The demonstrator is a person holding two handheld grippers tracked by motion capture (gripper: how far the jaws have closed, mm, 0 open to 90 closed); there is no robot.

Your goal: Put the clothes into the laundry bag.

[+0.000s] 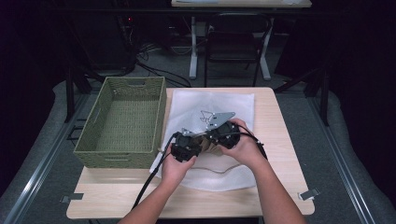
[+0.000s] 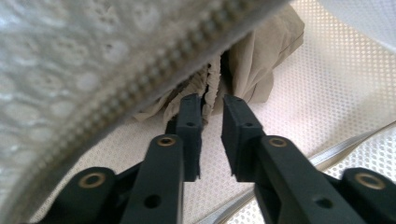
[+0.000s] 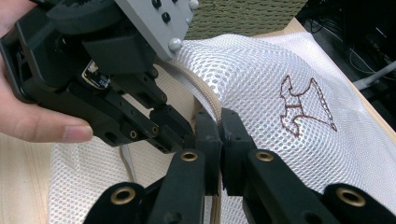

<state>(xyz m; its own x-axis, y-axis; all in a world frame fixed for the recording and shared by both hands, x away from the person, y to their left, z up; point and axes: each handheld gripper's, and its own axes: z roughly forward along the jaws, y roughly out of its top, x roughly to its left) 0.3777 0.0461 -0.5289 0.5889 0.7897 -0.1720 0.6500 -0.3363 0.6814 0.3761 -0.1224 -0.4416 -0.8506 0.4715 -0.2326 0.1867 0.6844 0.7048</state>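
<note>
A white mesh bag [image 1: 210,100] with a brown embroidered figure [image 3: 303,105] lies flat on the wooden table [image 1: 275,186]. My right gripper [image 3: 219,123] is shut on the bag's beige zipper edge [image 3: 208,98] and holds the mouth up. My left gripper [image 2: 211,105] reaches under that raised zipper edge [image 2: 154,74] into the bag. A gathered hem of a beige cloth [image 2: 261,60] is pinched between its tips. In the high view both grippers meet over the bag's near half, the left gripper [image 1: 198,142] just beside the right gripper [image 1: 212,135].
A green woven basket [image 1: 93,140] stands on the table's left side, touching the bag's left edge. Cables trail from the grippers toward the near table edge. A dark chair [image 1: 233,42] and table legs stand beyond the far edge.
</note>
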